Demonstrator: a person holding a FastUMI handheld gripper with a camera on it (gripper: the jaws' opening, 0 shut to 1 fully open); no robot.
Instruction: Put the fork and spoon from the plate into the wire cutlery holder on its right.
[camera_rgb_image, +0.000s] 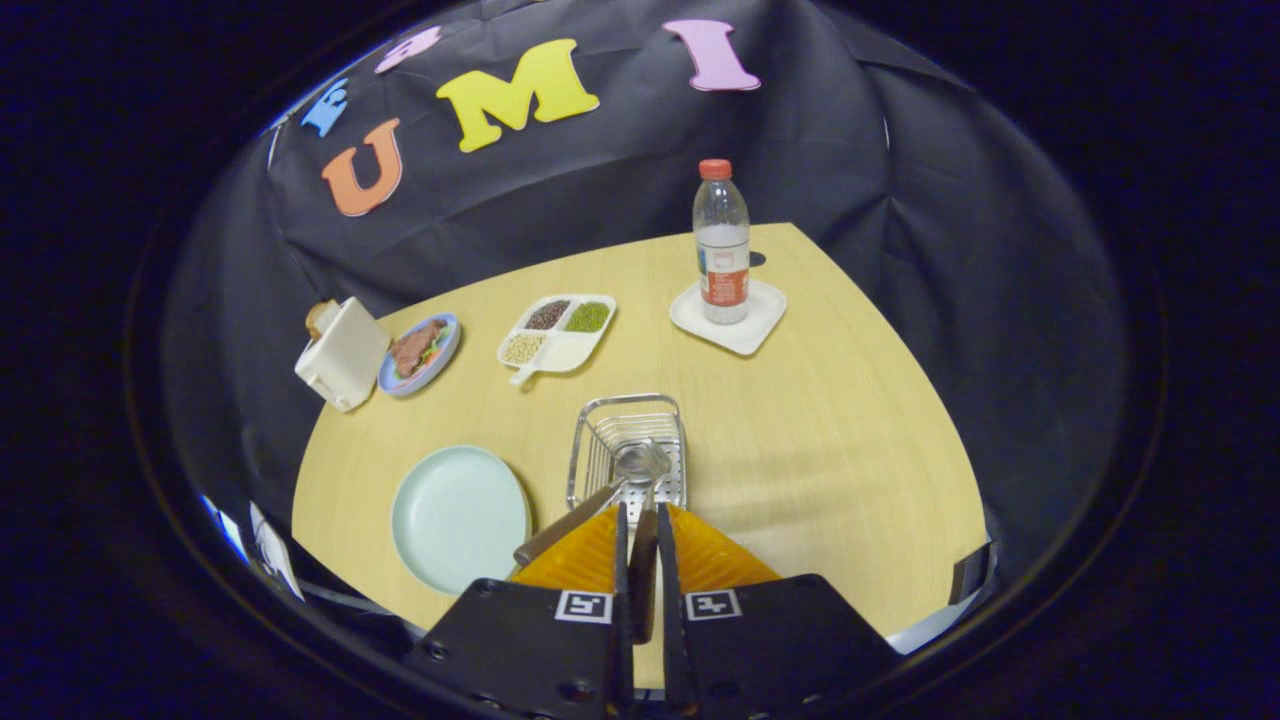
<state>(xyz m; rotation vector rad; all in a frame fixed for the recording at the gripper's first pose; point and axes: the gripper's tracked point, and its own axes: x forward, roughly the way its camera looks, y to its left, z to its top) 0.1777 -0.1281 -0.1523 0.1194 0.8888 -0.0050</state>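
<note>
The gripper (641, 540) has its fingers pinched narrow on the wooden handle of the spoon (640, 500), whose shiny metal bowl hangs over the wire cutlery holder (628, 450), probably so it can drop straight in. The fork (565, 525) already leans there, its brown handle poking out toward the smooth, round, pale green plate (458, 518), now bare on the left
</note>
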